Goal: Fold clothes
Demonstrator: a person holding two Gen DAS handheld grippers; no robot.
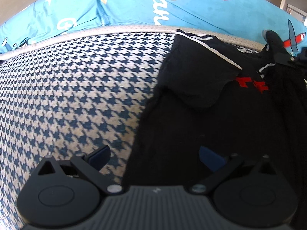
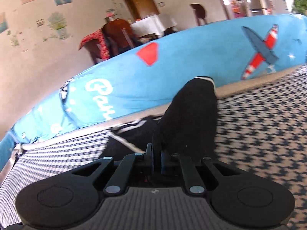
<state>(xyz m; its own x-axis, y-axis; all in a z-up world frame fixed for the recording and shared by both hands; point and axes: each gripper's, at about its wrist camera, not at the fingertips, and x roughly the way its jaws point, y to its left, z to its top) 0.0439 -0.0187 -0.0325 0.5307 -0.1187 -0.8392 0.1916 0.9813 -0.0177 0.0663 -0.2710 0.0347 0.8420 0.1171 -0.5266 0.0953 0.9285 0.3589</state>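
A black garment point(image 1: 220, 103) with white stripes and red lettering lies on the houndstooth surface point(image 1: 76, 88), filling the right half of the left wrist view. My left gripper point(image 1: 153, 157) hovers open over the garment's left edge, blue pads spread wide, nothing between them. My right gripper point(image 2: 158, 156) is shut on a fold of the black garment point(image 2: 190, 118), which stands up in front of the camera with a white-trimmed tip. The right gripper point(image 1: 278, 46) also shows at the far right of the left wrist view, lifting fabric.
A bright blue cushion point(image 1: 172, 3) with white script, red shapes and an aeroplane print runs along the far edge of the houndstooth surface point(image 2: 259, 118). Beyond it are wooden chairs point(image 2: 115, 36), a white-clothed table point(image 2: 151, 25) and a wall with pictures.
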